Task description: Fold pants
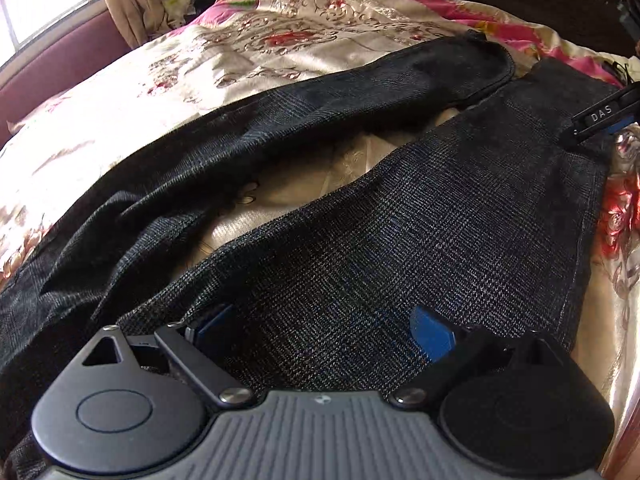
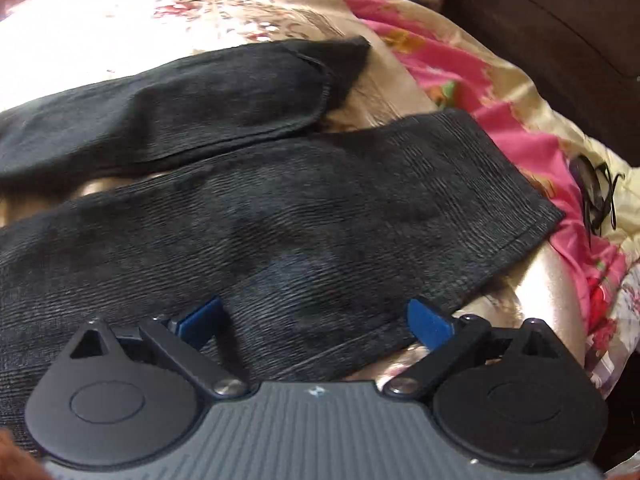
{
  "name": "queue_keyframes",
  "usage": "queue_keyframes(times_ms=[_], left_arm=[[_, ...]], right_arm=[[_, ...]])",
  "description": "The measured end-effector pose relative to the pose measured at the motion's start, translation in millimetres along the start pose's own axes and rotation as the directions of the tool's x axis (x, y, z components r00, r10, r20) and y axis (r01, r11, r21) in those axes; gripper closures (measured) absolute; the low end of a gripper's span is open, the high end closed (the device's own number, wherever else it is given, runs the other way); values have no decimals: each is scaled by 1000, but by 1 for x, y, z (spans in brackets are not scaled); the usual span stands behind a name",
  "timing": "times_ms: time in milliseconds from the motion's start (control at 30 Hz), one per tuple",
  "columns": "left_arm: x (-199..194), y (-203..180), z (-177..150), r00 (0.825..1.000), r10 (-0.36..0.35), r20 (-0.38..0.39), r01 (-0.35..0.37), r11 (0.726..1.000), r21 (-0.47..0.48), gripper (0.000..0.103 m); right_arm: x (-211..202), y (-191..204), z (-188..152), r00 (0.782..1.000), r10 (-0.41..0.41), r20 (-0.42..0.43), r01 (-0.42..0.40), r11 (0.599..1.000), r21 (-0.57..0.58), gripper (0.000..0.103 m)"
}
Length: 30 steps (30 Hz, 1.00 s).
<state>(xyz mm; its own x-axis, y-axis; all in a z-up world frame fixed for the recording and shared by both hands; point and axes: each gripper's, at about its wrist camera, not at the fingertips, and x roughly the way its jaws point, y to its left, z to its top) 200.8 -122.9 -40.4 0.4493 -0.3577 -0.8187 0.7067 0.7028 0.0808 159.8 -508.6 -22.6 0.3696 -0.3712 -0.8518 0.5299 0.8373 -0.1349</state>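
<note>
Both the left gripper [image 1: 320, 326] and right gripper [image 2: 314, 320] gape wide, empty, over the spread pants [image 1: 400, 216]; next, pinching the near leg.

Your right gripper [image 2: 314, 320], jaws spread wide, sits over the pants [image 2: 280, 220] leg near the bed's [image 2: 460, 92] edge.

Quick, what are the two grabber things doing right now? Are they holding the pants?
Left gripper: open, over the dark checked woven pants, holding nothing.
Right gripper: open, over one pant leg, holding nothing.
</note>
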Motion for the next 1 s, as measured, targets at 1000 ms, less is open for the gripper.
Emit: queue_keyframes(times_ms=[1000], left_arm=[[0, 305, -6, 959, 234, -161, -240, 970, -22, 27]], right_arm=[[23, 384, 118, 912, 368, -179, -286, 261, -922, 17]])
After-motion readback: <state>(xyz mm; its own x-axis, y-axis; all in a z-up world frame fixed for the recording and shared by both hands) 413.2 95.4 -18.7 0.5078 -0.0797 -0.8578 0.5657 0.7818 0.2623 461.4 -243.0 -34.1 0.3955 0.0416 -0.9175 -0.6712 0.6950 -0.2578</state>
